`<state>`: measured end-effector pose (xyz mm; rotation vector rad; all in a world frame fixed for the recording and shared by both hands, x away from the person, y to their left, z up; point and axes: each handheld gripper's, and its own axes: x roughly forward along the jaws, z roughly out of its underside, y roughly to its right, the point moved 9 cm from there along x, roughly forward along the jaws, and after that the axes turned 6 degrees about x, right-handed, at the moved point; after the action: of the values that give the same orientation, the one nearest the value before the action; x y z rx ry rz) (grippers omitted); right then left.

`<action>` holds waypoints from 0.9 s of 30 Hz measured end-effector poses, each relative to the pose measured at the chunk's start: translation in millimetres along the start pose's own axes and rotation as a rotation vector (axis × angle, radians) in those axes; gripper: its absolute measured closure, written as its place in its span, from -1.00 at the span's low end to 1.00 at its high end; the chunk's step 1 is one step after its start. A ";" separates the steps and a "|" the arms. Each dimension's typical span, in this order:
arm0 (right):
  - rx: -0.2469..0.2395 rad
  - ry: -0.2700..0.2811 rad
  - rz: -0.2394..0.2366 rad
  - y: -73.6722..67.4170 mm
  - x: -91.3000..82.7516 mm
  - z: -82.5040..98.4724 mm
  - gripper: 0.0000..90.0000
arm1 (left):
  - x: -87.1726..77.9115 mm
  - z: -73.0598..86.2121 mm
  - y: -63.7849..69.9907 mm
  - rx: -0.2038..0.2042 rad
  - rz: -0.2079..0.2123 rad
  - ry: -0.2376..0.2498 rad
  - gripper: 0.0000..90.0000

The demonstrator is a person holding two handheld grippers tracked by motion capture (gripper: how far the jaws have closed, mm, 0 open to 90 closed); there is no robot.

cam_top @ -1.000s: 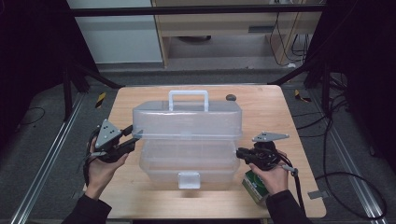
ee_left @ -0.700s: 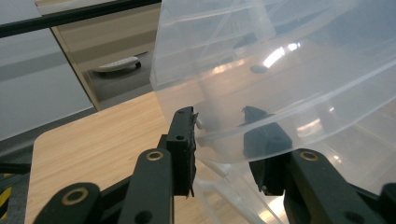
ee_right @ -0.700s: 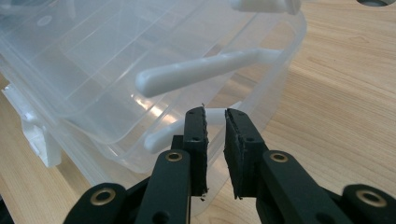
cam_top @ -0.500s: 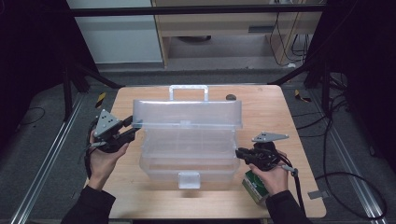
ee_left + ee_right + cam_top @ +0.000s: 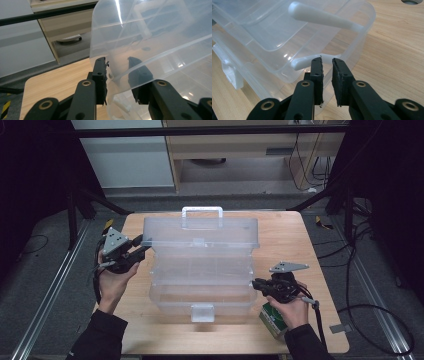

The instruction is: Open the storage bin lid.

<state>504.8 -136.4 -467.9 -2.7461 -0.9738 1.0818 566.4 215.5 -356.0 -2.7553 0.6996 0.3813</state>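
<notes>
— On the wooden table (image 5: pixel 310 232), what have you got in front of you?

— A clear plastic storage box (image 5: pixel 202 285) with tiered trays, standing in the middle of the tabletop. Its lid (image 5: pixel 200 231) is raised at the far side, with a white carry handle (image 5: pixel 202 211) on top and a white latch (image 5: pixel 202 312) on the near wall.

— Where is your left gripper (image 5: pixel 141 244)?

— At the lid's left end. In the left gripper view my two black fingers (image 5: pixel 100 75) straddle the lid's clear edge (image 5: pixel 120 75): one jaw outside the plastic, the other seen through it. They have just been closing, with that edge between them. Whether the pads actually press on it, I cannot tell.

— And the right gripper (image 5: pixel 255 283)?

— At the right side of the box, low down, just beside its right wall. In the right gripper view my fingers (image 5: pixel 317 72) stand narrow, with only a slim gap between the pads. Their tips sit at the rim of the lower tray (image 5: pixel 317 56), by a white hinge arm (image 5: pixel 304 61). I cannot tell whether they pinch the rim or merely touch it.

— Anything else nearby?

— A small green and white carton (image 5: pixel 272 319) lies on the table just under my right hand (image 5: pixel 290 307), near the front right corner of the box.
</notes>
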 end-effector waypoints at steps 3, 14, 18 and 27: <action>0.000 -0.001 0.000 0.1 -0.1 0.1 0.76 | 4.2 -3.0 -3.0 -0.015 -0.009 0.004 0.55; 0.001 -0.005 0.004 -0.1 -0.2 0.4 0.76 | 13.0 -8.3 -9.6 -0.003 -0.048 -0.005 0.65; 0.006 -0.005 0.001 -0.3 -0.2 0.3 0.76 | 16.3 -10.7 -11.5 -0.020 -0.049 -0.007 0.66; 0.009 -0.008 0.001 -0.6 -0.4 0.4 0.76 | 25.1 -17.3 -17.3 -0.033 -0.060 -0.005 0.67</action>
<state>504.0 -136.2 -467.9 -2.7376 -0.9662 1.0955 599.4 213.8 -344.5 -2.7984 0.6138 0.3902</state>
